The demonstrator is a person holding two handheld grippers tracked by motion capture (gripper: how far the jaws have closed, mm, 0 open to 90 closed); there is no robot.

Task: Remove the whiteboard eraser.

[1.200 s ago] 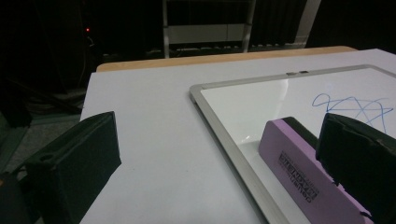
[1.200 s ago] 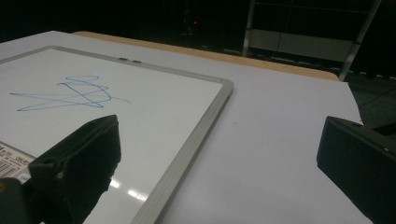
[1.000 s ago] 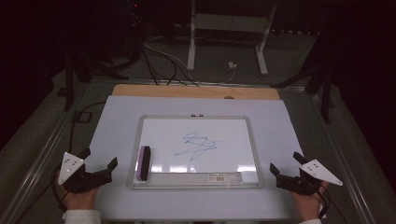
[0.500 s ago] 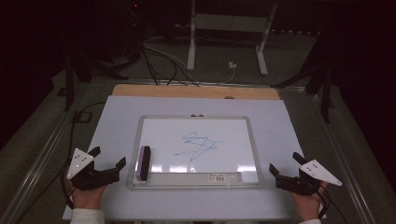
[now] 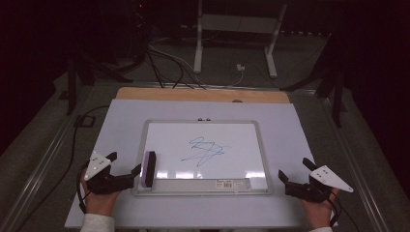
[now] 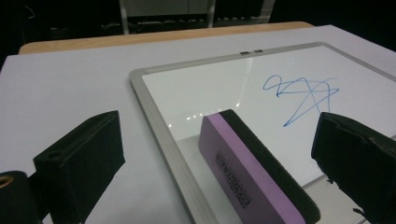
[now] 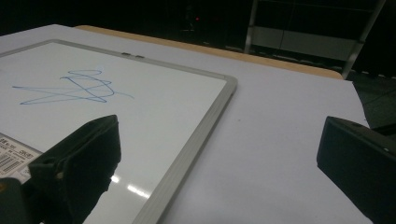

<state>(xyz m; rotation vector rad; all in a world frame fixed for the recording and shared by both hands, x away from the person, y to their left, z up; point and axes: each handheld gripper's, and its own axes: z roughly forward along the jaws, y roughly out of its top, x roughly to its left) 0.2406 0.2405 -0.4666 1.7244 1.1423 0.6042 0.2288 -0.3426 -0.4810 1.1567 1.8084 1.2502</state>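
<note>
A whiteboard (image 5: 205, 128) with a grey frame lies flat in the middle of the table, a blue scribble (image 5: 205, 150) drawn on it. A purple and black eraser (image 5: 149, 167) rests on the board's left edge. My left gripper (image 5: 124, 163) is open just left of the eraser, and in the left gripper view the eraser (image 6: 254, 170) lies between the two jaws, apart from both. My right gripper (image 5: 295, 170) is open over the table off the board's right edge (image 7: 196, 135), with nothing between its jaws.
The board lies on a white sheet (image 5: 121, 125) over a wooden tabletop (image 5: 203, 94). A barcode sticker (image 5: 232, 183) sits on the board's near edge. Cables (image 5: 164, 63) and a white stand (image 5: 237, 29) are on the floor beyond the table.
My left gripper has moved right and forward toward the board until its open jaws flank the eraser. The right gripper has stayed where it was.
</note>
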